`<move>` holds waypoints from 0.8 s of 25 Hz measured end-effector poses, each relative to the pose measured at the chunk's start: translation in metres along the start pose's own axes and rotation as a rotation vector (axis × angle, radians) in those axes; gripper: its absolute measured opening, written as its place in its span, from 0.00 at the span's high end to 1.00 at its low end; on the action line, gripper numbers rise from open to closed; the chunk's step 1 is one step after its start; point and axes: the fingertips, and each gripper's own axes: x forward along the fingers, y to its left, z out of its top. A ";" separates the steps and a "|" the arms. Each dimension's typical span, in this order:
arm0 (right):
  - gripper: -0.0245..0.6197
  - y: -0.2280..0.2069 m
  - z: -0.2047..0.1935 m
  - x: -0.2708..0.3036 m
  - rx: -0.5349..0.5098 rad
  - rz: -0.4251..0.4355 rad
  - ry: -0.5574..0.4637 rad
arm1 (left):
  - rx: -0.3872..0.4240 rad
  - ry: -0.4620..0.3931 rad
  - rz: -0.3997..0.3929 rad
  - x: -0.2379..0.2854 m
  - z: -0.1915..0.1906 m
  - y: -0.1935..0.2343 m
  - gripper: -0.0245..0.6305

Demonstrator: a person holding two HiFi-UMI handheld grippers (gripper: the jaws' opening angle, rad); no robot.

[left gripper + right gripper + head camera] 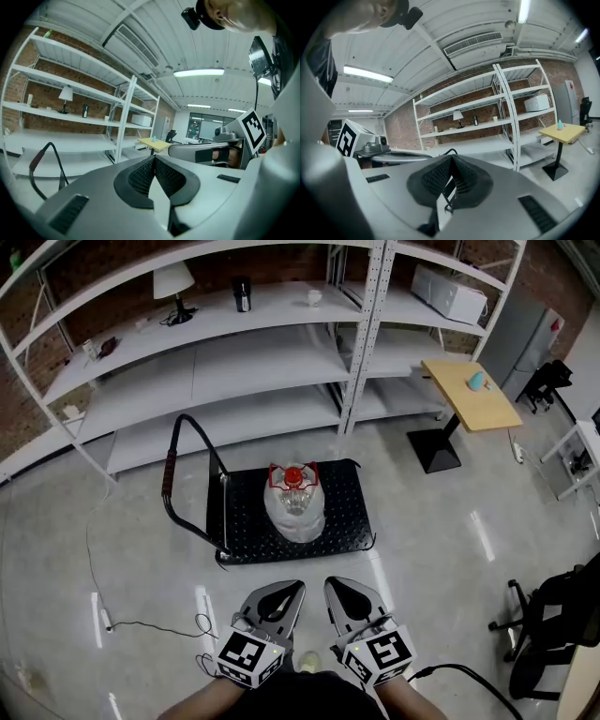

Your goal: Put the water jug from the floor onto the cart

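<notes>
The clear water jug (294, 502) with a red cap and red handle stands upright on the black deck of the cart (347, 526). The cart's black push handle (172, 474) rises at its left end. My left gripper (296, 587) and right gripper (330, 583) are held side by side well in front of the cart, apart from the jug. Both are shut with nothing between the jaws. In the left gripper view the left gripper (153, 158) points nearly level at the shelves, and the jug is out of sight. The right gripper (451, 158) shows the same in the right gripper view.
White shelving (234, 362) lines the brick wall behind the cart, with a lamp (174, 282) and a white box (450, 292) on it. A small yellow table (469, 395) stands at the right. A black chair (553, 624) is at the lower right. A cable (103, 615) lies on the floor at the left.
</notes>
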 end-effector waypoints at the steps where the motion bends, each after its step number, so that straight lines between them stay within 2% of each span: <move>1: 0.96 0.011 0.002 -0.016 0.000 0.005 -0.006 | 0.004 0.002 -0.003 -0.013 0.001 -0.015 0.96; 5: 0.96 0.050 0.010 -0.060 -0.013 0.016 -0.029 | 0.031 -0.024 -0.023 -0.058 0.010 -0.057 0.96; 8: 0.96 0.073 0.013 -0.078 -0.022 0.014 -0.052 | 0.058 -0.034 -0.038 -0.081 0.011 -0.073 0.96; 14: 0.96 0.123 0.021 -0.085 -0.043 0.018 -0.071 | 0.065 -0.047 -0.024 -0.127 0.018 -0.066 0.96; 20: 0.96 0.150 0.023 -0.097 -0.060 0.008 -0.084 | 0.062 -0.061 -0.026 -0.155 0.017 -0.071 0.96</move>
